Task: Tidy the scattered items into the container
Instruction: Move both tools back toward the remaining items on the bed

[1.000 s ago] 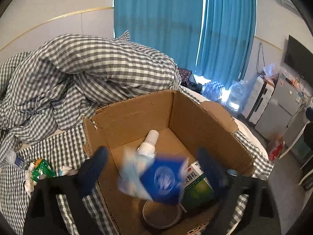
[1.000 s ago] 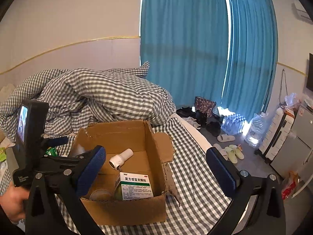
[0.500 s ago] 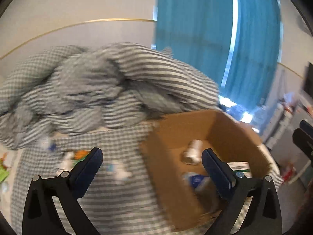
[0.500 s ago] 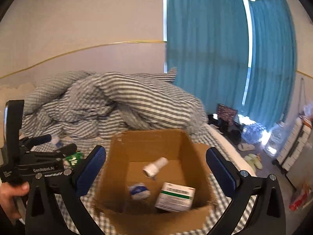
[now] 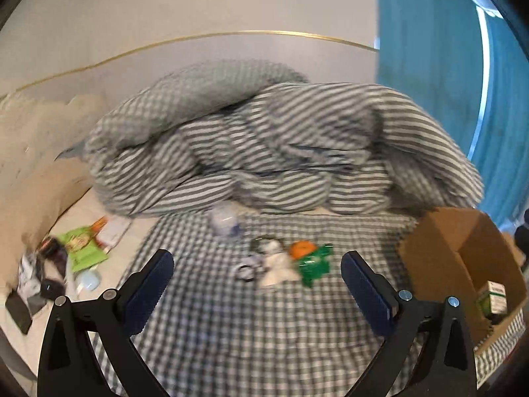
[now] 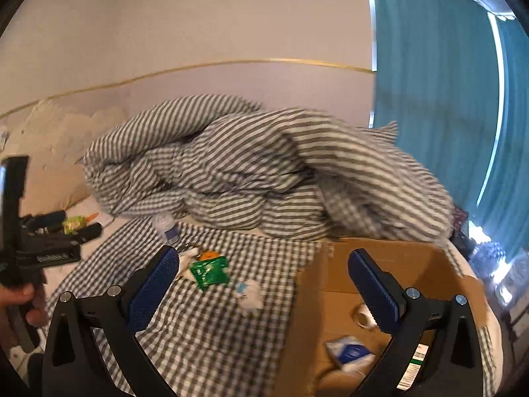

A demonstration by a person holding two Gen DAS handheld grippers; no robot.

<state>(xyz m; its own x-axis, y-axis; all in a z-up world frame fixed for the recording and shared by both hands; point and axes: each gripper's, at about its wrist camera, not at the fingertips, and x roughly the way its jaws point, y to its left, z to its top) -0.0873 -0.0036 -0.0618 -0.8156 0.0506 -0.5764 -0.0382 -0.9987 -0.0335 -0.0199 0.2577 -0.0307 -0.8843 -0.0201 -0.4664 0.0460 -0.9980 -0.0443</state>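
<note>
The cardboard box point(image 5: 463, 251) stands on the checked bed at the right; in the right wrist view point(image 6: 334, 297) it holds a blue packet point(image 6: 350, 350), a white tube point(image 6: 363, 317) and a medicine carton point(image 5: 494, 301). Scattered on the sheet lie a green sachet point(image 5: 314, 263) with an orange item, a white crumpled item point(image 5: 277, 264), a small clear bottle point(image 5: 226, 221) and a white packet point(image 6: 249, 292). My left gripper point(image 5: 256, 292) is open and empty above the sheet, short of these items. My right gripper point(image 6: 264, 292) is open and empty over the box's left edge.
A heaped checked duvet point(image 5: 264, 145) fills the back of the bed. More clutter, green packets point(image 5: 82, 248) and dark items point(image 5: 46, 281), lies at the left by the headboard. Blue curtains point(image 5: 446, 66) hang at the right.
The blue packet left my left gripper and now lies in the box. Both grippers swung left from the box toward the scattered items; both stay open.
</note>
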